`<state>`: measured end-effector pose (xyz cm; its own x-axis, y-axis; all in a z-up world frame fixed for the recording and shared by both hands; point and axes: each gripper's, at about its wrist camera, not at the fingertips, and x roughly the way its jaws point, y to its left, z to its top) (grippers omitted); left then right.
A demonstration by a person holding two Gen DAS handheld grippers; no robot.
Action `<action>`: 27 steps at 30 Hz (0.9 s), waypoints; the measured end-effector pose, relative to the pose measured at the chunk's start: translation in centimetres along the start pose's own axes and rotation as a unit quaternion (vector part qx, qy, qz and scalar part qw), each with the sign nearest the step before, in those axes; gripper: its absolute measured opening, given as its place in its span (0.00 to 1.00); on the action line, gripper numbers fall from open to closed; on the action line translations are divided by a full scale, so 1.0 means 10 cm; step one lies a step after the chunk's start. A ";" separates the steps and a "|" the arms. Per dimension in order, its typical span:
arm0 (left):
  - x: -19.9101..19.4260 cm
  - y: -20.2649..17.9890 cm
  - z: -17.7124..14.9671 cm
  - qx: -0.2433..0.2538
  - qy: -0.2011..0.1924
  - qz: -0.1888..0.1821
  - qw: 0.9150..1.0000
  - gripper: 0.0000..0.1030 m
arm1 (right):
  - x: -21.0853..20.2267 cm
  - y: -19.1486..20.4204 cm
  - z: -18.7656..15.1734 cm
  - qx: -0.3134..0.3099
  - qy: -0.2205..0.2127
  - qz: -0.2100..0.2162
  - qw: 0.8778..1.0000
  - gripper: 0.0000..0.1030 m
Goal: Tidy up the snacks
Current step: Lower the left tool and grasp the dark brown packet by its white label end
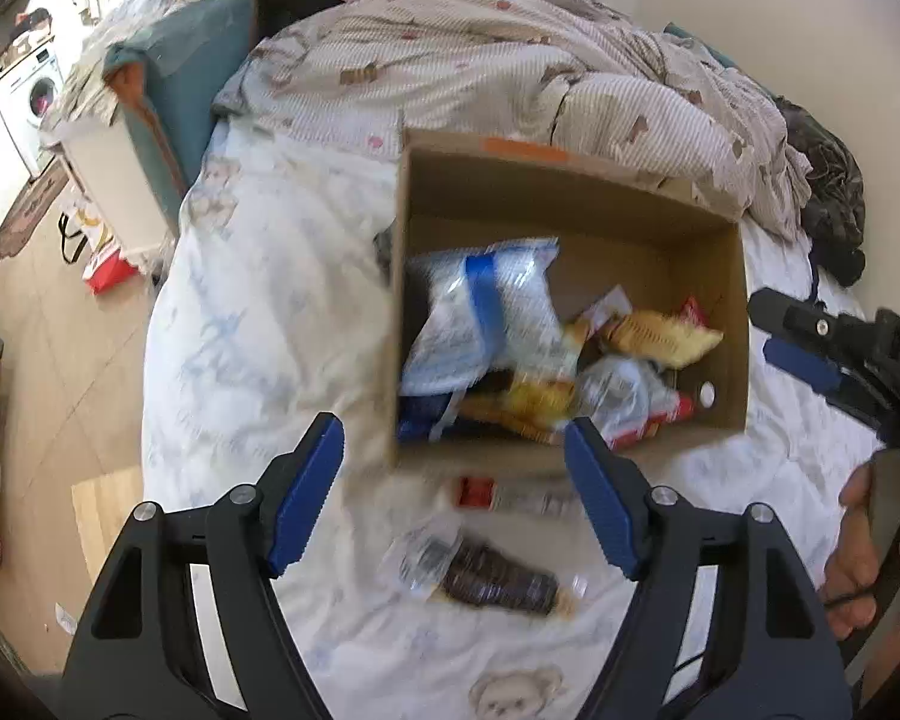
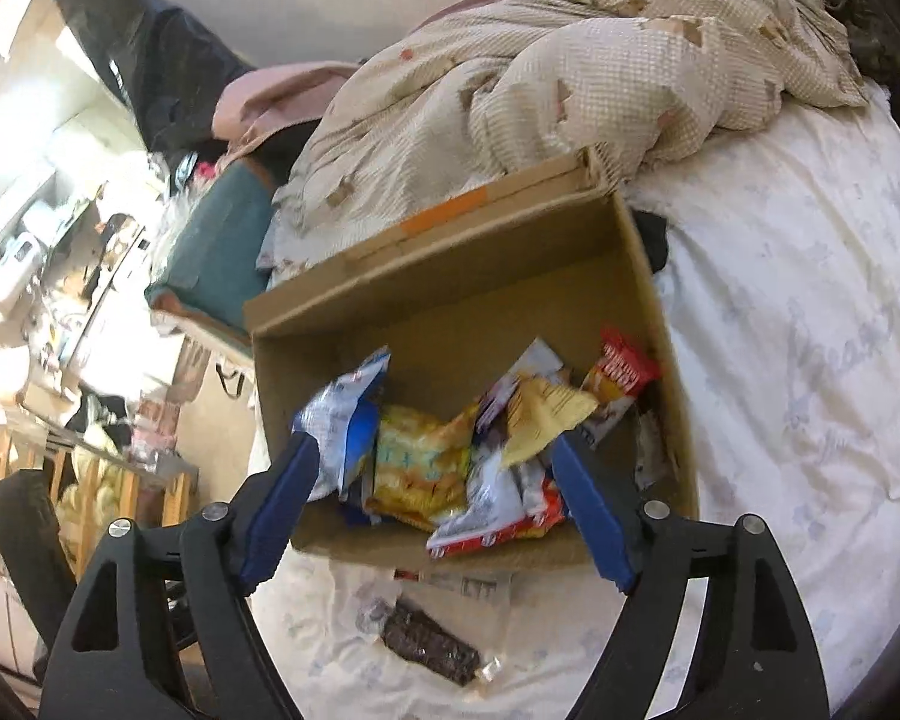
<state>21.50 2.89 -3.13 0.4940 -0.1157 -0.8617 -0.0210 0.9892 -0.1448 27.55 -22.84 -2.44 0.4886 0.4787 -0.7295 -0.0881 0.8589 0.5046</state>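
An open cardboard box [image 1: 570, 180] [image 2: 450, 276] stands on the bed and holds several snack packs: a blue-and-white bag [image 1: 486, 312] [image 2: 342, 414], yellow packets [image 1: 660, 336] [image 2: 420, 462] and a red-and-white pack [image 1: 636, 402] [image 2: 498, 516]. Two packs lie on the sheet before the box's near wall: a dark biscuit pack in clear wrap [image 1: 492, 576] [image 2: 426, 642] and a small red-and-white pack [image 1: 510, 495] [image 2: 462, 585]. My left gripper [image 1: 450, 426] hangs open above them, holding nothing. My right gripper [image 2: 435, 441] is open over the box's contents, pads apart from the packs.
A crumpled beige quilt [image 1: 510, 60] [image 2: 570, 90] lies behind the box, with dark cloth [image 1: 834, 198] at the far right. A hand [image 1: 864, 546] holds the right gripper's handle. The bed's left edge drops to a floor with a red bag [image 1: 105, 270] and a teal cushion [image 1: 192, 78].
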 end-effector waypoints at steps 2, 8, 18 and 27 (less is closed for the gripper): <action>-0.02 0.05 -0.10 0.002 0.008 0.002 1.000 0.75 | -0.01 0.04 -0.06 -0.007 0.005 0.000 1.000 0.81; 0.01 0.20 -0.41 -0.014 0.025 -0.007 1.000 0.83 | -0.09 -0.03 -0.30 0.022 0.030 0.020 0.999 0.82; 0.17 0.37 -0.55 -0.063 0.056 -0.013 0.996 0.83 | -0.13 -0.51 -0.89 0.151 0.074 -0.023 0.986 0.82; 0.72 0.22 -0.85 -0.101 0.149 -0.005 0.984 0.83 | -0.06 -0.52 -0.97 0.151 0.083 -0.042 0.984 0.82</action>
<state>17.57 3.42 -13.76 0.2193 -0.1766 -0.9595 -0.2040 0.9534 -0.2221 19.30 -25.83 -9.12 0.3319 0.4522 -0.8279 0.2206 0.8161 0.5342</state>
